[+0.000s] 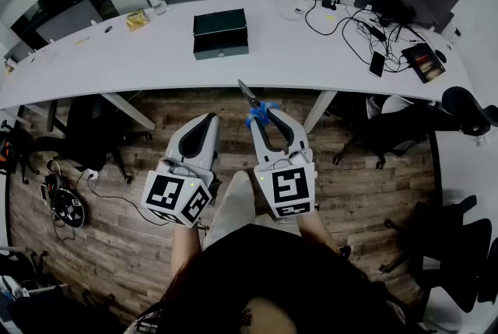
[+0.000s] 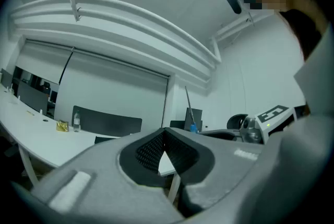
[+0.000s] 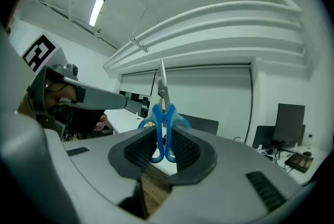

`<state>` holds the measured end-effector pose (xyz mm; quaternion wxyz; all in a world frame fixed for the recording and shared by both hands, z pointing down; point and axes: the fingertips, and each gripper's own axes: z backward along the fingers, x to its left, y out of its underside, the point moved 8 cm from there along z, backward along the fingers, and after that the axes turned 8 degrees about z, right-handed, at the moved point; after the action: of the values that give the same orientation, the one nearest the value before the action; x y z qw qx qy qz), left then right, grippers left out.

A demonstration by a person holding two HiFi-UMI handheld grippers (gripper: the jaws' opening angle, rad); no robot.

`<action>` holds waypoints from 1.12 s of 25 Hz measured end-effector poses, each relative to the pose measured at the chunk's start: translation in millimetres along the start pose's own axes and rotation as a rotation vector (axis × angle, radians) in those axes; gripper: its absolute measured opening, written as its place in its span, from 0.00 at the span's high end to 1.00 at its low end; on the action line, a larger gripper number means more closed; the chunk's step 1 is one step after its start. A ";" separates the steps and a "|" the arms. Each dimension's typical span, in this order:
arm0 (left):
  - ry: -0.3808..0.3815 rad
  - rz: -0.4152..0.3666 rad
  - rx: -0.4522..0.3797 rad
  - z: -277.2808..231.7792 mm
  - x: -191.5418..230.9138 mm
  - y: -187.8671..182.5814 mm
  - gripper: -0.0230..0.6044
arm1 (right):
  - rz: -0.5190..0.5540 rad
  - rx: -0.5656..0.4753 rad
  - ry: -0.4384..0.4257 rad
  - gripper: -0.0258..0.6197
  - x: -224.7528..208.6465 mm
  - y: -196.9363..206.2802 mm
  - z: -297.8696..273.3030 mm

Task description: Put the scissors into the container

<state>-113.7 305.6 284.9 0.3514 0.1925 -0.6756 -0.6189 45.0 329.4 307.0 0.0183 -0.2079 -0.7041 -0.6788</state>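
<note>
Blue-handled scissors (image 3: 164, 129) clenched by the handles in right tongs (image 3: 163, 151), blades leading, probably for lowering into dark container (image 1: 220, 33) mid-bench (image 1: 117, 52); left tongs (image 2: 165, 151) closed, empty.

The blue-handled metal scissors (image 1: 254, 101) sit between the jaws of the right claw (image 1: 270, 114), blades jutting past its tip. The left claw (image 1: 205, 122) lies just beside it, to its left. Ahead of both, well apart, the dark rectangular box (image 1: 221, 33) rests on the white curved desk (image 1: 148, 56).

The scissors (image 3: 158, 124) have blue handles and silvery blades, the container (image 1: 221, 33) is dark, the table (image 1: 117, 60) white, the floor (image 1: 366, 184) brown planks (black-and-white square markers on the pale grey left gripper (image 1: 210, 118) and right gripper (image 1: 271, 118)).
</note>
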 end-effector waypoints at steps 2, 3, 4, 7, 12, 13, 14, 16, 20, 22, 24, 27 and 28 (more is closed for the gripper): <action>0.004 0.004 -0.001 -6.2 8.3 -0.9 0.95 | 0.008 -0.006 0.003 0.82 -0.1 -0.2 -9.8; 0.005 0.005 -0.001 -9.3 12.3 -1.3 0.95 | 0.010 -0.007 0.003 0.82 -0.3 -0.2 -14.8; 0.006 0.006 0.001 -12.4 16.0 -1.7 0.95 | 0.010 -0.006 0.003 0.82 -0.7 0.0 -19.7; 0.004 0.008 0.006 -21.6 27.9 -2.6 0.95 | -0.006 -0.007 -0.005 0.82 -2.8 0.3 -34.9; -0.005 0.010 0.012 -35.3 49.6 -5.9 0.95 | -0.005 -0.002 -0.011 0.82 -5.2 -0.5 -62.1; -0.006 0.010 0.013 -38.7 54.2 -6.3 0.95 | -0.003 0.001 -0.010 0.82 -6.2 -0.2 -68.0; -0.006 0.010 0.015 -42.3 59.0 -6.8 0.95 | -0.004 0.003 -0.010 0.82 -7.4 0.2 -74.1; -0.008 0.014 0.016 -49.5 69.2 -7.9 0.95 | -0.007 0.007 -0.010 0.82 -10.1 0.8 -86.7; -0.010 0.023 0.014 -65.4 87.8 -11.7 0.95 | -0.004 0.014 -0.010 0.82 -16.7 0.3 -111.3; -0.009 0.028 0.014 -73.0 95.6 -13.8 0.95 | 0.001 0.019 -0.010 0.82 -19.6 -0.3 -122.2; -0.010 0.031 0.012 -79.3 103.8 -16.4 0.95 | 0.003 0.024 -0.013 0.82 -21.3 -1.3 -133.3; -0.009 0.034 0.008 -88.1 117.2 -20.8 0.95 | 0.003 0.031 -0.017 0.82 -23.2 -3.2 -150.8; -0.009 0.037 0.008 -91.0 121.5 -21.9 0.95 | 0.002 0.033 -0.020 0.82 -23.8 -3.9 -156.3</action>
<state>-135.1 153.9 291.2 0.3590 0.1787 -0.6832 -0.6103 25.4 172.5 308.2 0.0157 -0.2150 -0.7151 -0.6650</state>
